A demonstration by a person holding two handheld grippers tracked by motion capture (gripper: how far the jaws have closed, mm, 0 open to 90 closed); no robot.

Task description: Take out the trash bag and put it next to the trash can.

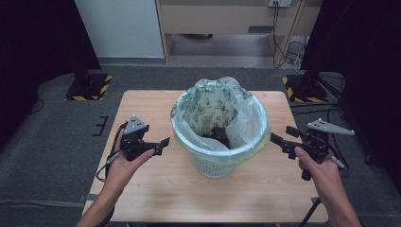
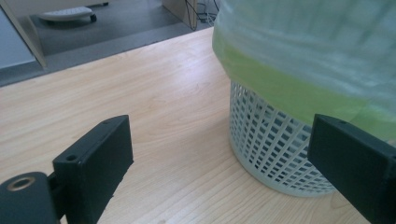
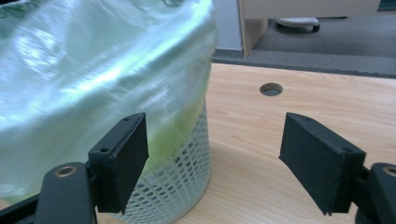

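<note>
Jaws apart on both grippers, nothing between them. Left gripper (image 1: 163, 143) sits just left of the basket (image 1: 213, 165), tips aimed at its side, not touching. Right gripper (image 1: 280, 139) mirrors it on the right, tips near the bag (image 1: 250, 125) overhang, a small gap left.

White mesh basket stands upright mid-table (image 1: 142, 101), lined with a pale green-printed plastic bag folded over the rim. High view looks down inside: dark stuff (image 1: 218, 134) at the bottom, can't tell what. Gripper views don't see inside; they show the outer wall instead. Left gripper view: mesh wall (image 2: 271, 140), bag's green band (image 2: 289, 91) hanging over the top part, bare wood between the jaws. Right gripper view: bag (image 3: 93, 70) bulging past the mesh (image 3: 187, 154), left jaw in front of it, plus a round hole (image 3: 271, 89) in the tabletop beyond.

Room: open wood in front of the basket and on both flanks. Right hand (image 1: 319, 168) is close to the table's right edge; left hand (image 1: 124, 165) near the left edge.
</note>
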